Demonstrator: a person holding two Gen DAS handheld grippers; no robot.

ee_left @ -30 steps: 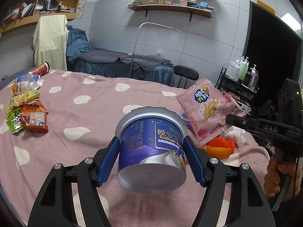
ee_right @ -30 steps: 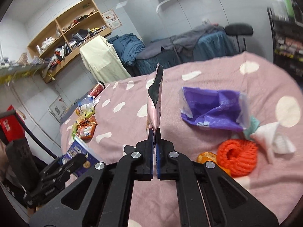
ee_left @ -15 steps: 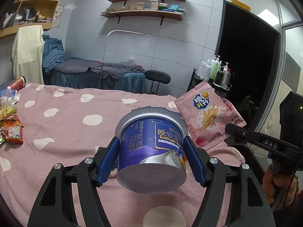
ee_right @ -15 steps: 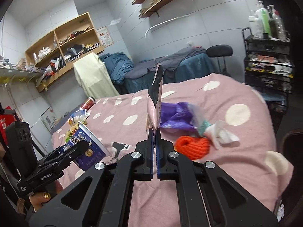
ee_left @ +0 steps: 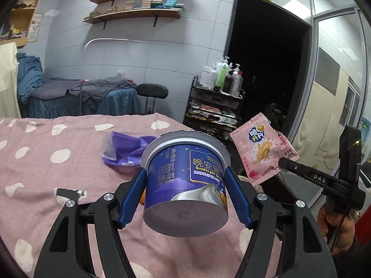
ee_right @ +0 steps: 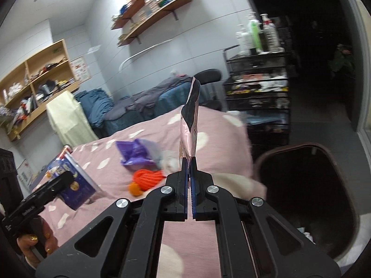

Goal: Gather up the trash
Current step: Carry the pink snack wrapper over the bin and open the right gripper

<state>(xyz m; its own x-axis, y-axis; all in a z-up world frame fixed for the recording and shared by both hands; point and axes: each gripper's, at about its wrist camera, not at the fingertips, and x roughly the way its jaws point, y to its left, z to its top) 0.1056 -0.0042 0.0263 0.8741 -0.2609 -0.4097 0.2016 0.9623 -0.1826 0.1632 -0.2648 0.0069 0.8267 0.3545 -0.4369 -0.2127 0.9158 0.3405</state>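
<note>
On the left, the left gripper is clamped on a blue yoghurt cup, its blue pads pressing the cup's two sides; the cup hangs tilted, rim turned away from the camera, above the pink spotted bedspread. Just beyond it on the spread lie a crumpled purple bag and, as the right wrist view shows, an orange net with white tissue beside it (trash not yet collected, by the look of it).

Further right, the right gripper is closed tight on the bottom edge of a pink snack packet, which stands up edge-on from the jaws in its own camera and shows its printed face to the left one. Rightmost, off the end of the bed and lower down, sits a dark bin with some litter inside.

The step in hand appears to be carrying both pieces to that bin. To do it well, each gripper should be brought squarely over the opening before release, the packet first since it is nearer. The cup would best be lowered close to the mouth before the jaws part, since it may bounce off the rim.
</note>
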